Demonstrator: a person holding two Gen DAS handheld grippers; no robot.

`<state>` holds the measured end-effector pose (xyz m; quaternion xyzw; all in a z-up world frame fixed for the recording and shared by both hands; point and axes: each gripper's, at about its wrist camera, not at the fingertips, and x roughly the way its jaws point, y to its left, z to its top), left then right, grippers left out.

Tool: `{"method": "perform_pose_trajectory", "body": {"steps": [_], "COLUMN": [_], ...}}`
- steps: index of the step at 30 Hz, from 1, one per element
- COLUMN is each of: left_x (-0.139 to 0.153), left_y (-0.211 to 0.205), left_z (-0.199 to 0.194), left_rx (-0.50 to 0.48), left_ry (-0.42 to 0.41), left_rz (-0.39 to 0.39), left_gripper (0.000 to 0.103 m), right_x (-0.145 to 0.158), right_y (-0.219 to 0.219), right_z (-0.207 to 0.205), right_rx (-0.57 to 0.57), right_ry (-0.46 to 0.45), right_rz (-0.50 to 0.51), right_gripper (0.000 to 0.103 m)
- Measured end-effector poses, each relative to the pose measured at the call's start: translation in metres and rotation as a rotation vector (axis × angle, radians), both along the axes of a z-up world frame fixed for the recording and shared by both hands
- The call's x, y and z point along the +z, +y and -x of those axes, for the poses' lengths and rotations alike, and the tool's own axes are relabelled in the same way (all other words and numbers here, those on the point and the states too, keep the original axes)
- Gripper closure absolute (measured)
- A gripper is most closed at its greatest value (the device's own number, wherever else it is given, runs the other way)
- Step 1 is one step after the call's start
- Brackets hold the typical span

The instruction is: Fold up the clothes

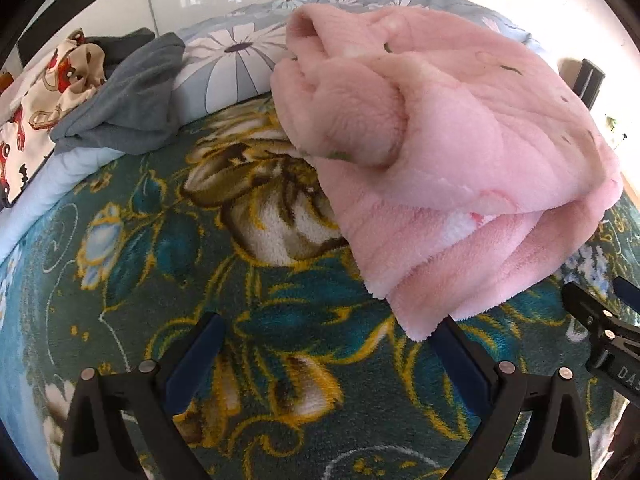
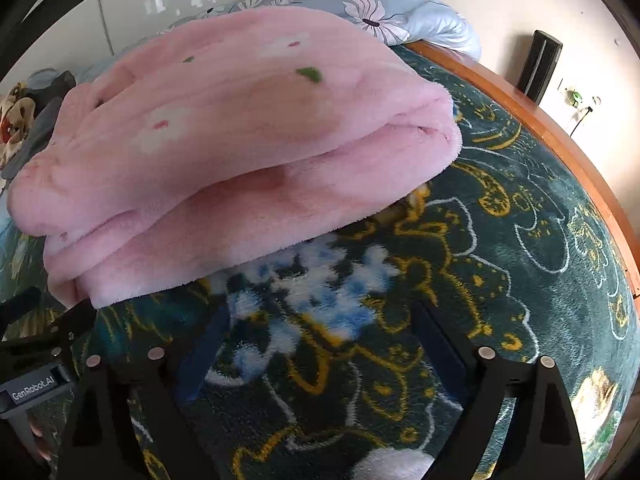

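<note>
A pink fleece garment (image 1: 440, 152) lies folded in several layers on the green flowered blanket (image 1: 160, 260); it also shows in the right wrist view (image 2: 240, 140). My left gripper (image 1: 332, 332) is open and empty, just in front of the garment's near corner. My right gripper (image 2: 320, 320) is open and empty, a little short of the garment's front edge. The right gripper shows at the right edge of the left wrist view (image 1: 600, 328), and the left gripper at the left edge of the right wrist view (image 2: 52, 332).
A grey garment (image 1: 128, 104) and a cream printed cloth (image 1: 48, 92) lie at the far left. A blue flowered quilt (image 1: 232, 60) is bunched behind the pink garment. The bed's wooden edge (image 2: 560, 140) runs along the right, with a black speaker (image 2: 538, 66) by the wall.
</note>
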<state>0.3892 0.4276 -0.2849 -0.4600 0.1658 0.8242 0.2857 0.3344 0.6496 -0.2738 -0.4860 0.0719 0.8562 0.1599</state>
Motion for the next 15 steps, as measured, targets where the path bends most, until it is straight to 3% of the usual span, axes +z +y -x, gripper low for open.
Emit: {"method": "perform_pose_trajectory", "body": {"steps": [4,8,10,15], "left_x": [-0.001,-0.001,0.000,0.001], "left_y": [-0.001,-0.002,-0.006,-0.015], "left_z": [-0.006,-0.009,-0.037,-0.035], "left_rx": [-0.007,-0.007,-0.045,-0.035], "left_ry": [0.048,0.057,0.060,0.065], "left_rz": [-0.024,-0.034,-0.036,-0.043], "left_gripper": [0.000,0.000,0.000,0.000], "right_x": [0.002,0.004,0.005,0.009], "right_y": [0.001,0.002,0.002,0.004], "right_z": [-0.007,-0.013,-0.017,-0.027], "right_rx": [-0.002,-0.004,-0.005,0.003], "right_ry": [0.014,0.028,0.035,0.050], "right_rz": [-0.013,-0.025,-0.031,-0.056], "right_gripper": [0.004,0.003,0.002,0.001]}}
